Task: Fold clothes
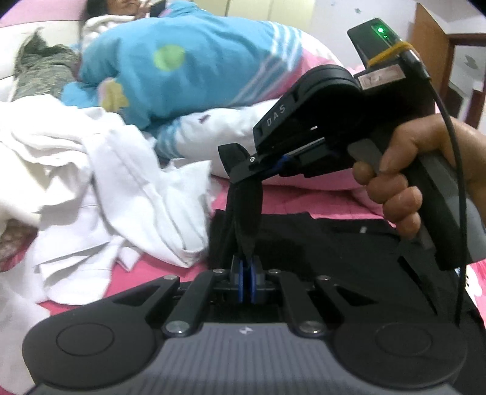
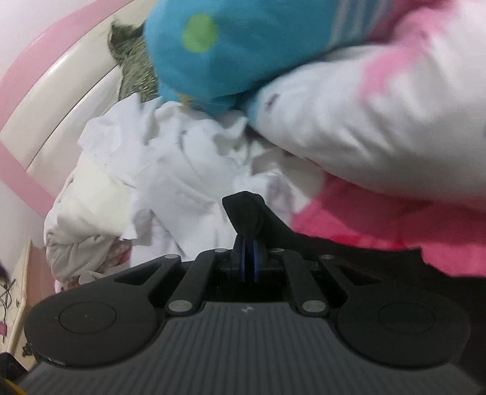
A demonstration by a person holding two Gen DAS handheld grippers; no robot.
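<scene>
A black garment [image 1: 334, 240] lies on the pink bed sheet [image 1: 303, 203]. My left gripper [image 1: 246, 267] is shut on a fold of it, and a taut black strip [image 1: 246, 209] rises from its pads. My right gripper [image 1: 238, 165], held by a hand [image 1: 395, 182], hangs just above and pinches the top of that same strip. In the right wrist view, my right gripper [image 2: 249, 252] is shut on a bunched black corner [image 2: 244, 212], and the rest of the black garment [image 2: 395, 273] trails off to the right.
A pile of crumpled white clothes [image 1: 100, 182] [image 2: 170, 170] lies to the left of the grippers. Behind them sit a blue quilt [image 1: 182, 70] and a white and pink pillow [image 2: 379, 115]. A person [image 1: 121, 6] lies at the far end, by the pink headboard [image 2: 45, 76].
</scene>
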